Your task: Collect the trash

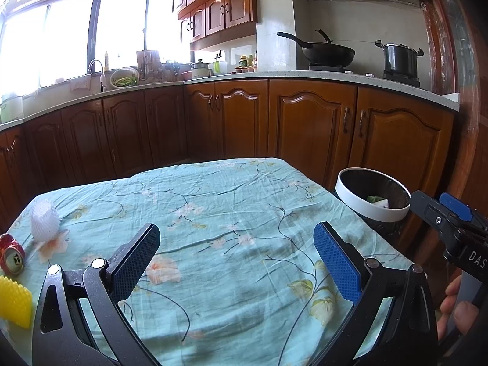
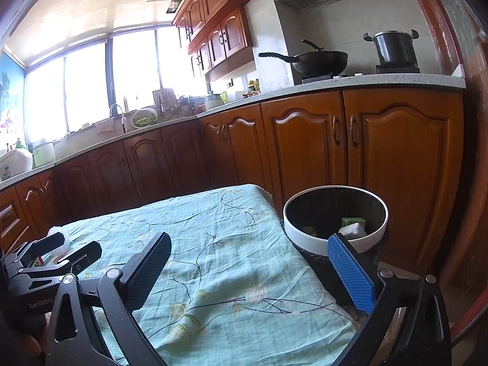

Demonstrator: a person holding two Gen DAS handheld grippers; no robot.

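A white foam net (image 1: 44,220), a crushed red can (image 1: 11,258) and a yellow spiky piece (image 1: 14,304) lie at the left edge of the floral-cloth table (image 1: 231,213). A white-rimmed black trash bin (image 1: 372,199) stands beside the table's right edge and holds a green carton (image 2: 353,222) and a white scrap (image 2: 352,231). My left gripper (image 1: 237,262) is open and empty above the cloth. My right gripper (image 2: 250,271) is open and empty, its right finger in front of the bin (image 2: 335,213). The foam net (image 2: 58,231) shows partly behind the left gripper (image 2: 58,253).
Wooden base cabinets (image 1: 274,122) run behind the table under a stone counter (image 1: 305,76). A wok (image 1: 326,52) and a pot (image 1: 399,58) sit on the stove. A sink tap (image 1: 97,70) stands by the window.
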